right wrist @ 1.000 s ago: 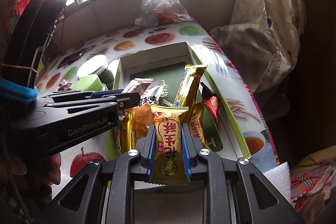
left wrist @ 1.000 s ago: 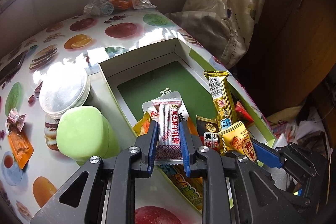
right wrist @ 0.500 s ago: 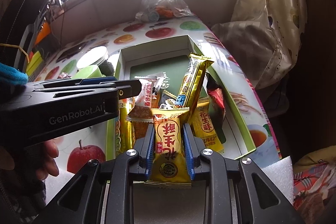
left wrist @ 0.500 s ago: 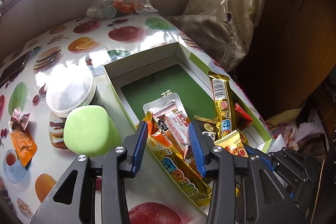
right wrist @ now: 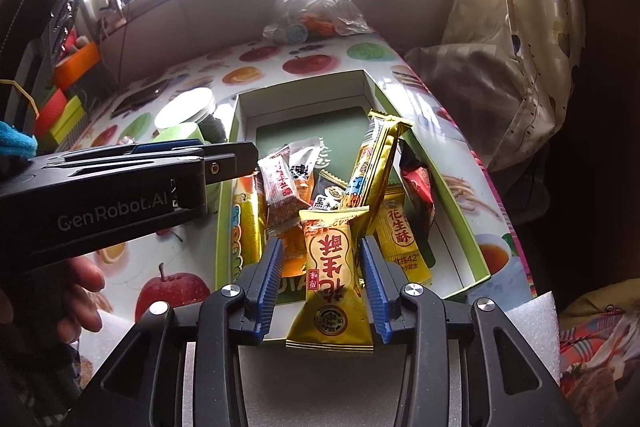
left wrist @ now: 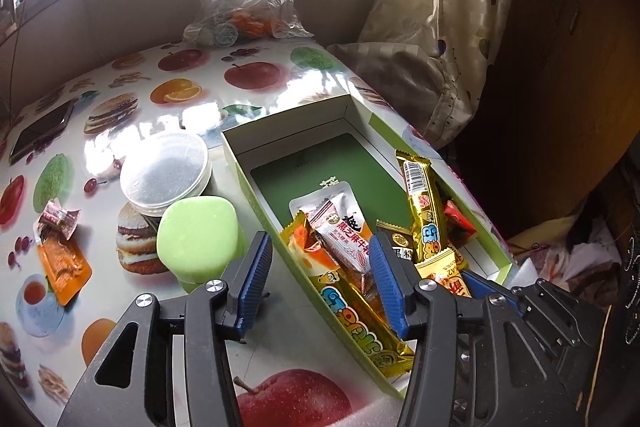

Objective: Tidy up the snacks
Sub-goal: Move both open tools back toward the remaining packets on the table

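Observation:
A green-lined open box (left wrist: 240,163) on the fruit-print table holds several snack packets. My left gripper (left wrist: 320,261) hovers over the box's near left wall, its jaws opening and nothing between the pads. The white-and-red candy packet (left wrist: 340,233) lies loose in the box just ahead of it. My right gripper (right wrist: 322,251) is at the box's near end, jaws opening. A yellow peanut-crisp packet (right wrist: 330,267) lies between its pads across the box's front edge, with gaps at both sides. The left gripper (right wrist: 224,163) shows side-on in the right wrist view.
A green lidded tub (left wrist: 196,235) and a round clear-lidded tub (left wrist: 164,171) stand left of the box. Loose wrappers (left wrist: 64,263) and a phone (left wrist: 40,131) lie farther left, a plastic bag (left wrist: 244,7) at the back. White foam (right wrist: 528,323) and a curtain (right wrist: 512,27) lie right.
Both grippers were shut on packets and have opened. The white-and-red candy dropped into the box as the left gripper drew back and up. The yellow packet stays between the right pads.

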### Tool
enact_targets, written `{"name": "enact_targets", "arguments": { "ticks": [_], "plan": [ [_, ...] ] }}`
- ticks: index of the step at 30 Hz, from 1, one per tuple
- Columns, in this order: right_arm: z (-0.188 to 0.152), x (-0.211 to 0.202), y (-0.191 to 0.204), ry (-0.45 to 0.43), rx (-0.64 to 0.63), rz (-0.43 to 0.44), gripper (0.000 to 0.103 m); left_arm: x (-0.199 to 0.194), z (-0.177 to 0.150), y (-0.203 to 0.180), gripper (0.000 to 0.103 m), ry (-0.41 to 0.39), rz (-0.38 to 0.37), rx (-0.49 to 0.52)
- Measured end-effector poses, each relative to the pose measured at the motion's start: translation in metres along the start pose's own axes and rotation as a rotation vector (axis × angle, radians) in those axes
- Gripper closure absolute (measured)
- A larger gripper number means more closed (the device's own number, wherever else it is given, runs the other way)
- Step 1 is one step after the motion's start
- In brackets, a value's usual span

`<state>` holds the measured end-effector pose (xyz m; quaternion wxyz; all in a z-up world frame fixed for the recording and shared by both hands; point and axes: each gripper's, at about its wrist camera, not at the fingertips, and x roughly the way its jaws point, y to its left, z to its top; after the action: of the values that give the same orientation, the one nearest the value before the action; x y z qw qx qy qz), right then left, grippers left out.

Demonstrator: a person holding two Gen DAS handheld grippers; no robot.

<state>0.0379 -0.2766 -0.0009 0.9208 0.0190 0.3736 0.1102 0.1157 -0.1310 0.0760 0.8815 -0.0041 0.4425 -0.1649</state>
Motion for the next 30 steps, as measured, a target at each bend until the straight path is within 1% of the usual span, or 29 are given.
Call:
{"name": "enact_targets", "arguments": {
  "ticks": [9, 17, 30],
  "plan": [
    [-0.001, -0.004, 0.01, -0.019, -0.007, -0.031, 0.057, -0.018, -0.003, 0.009, 0.051, -0.031, 0.017, 0.002],
    [0.003, -0.011, 0.02, -0.042, 0.0, -0.039, 0.051, -0.037, -0.008, 0.02, 0.051, -0.068, 0.036, -0.013],
    [0.013, -0.018, 0.044, -0.075, -0.011, -0.017, 0.051, -0.067, -0.019, 0.046, 0.051, -0.12, 0.103, -0.048]
  ]
}}
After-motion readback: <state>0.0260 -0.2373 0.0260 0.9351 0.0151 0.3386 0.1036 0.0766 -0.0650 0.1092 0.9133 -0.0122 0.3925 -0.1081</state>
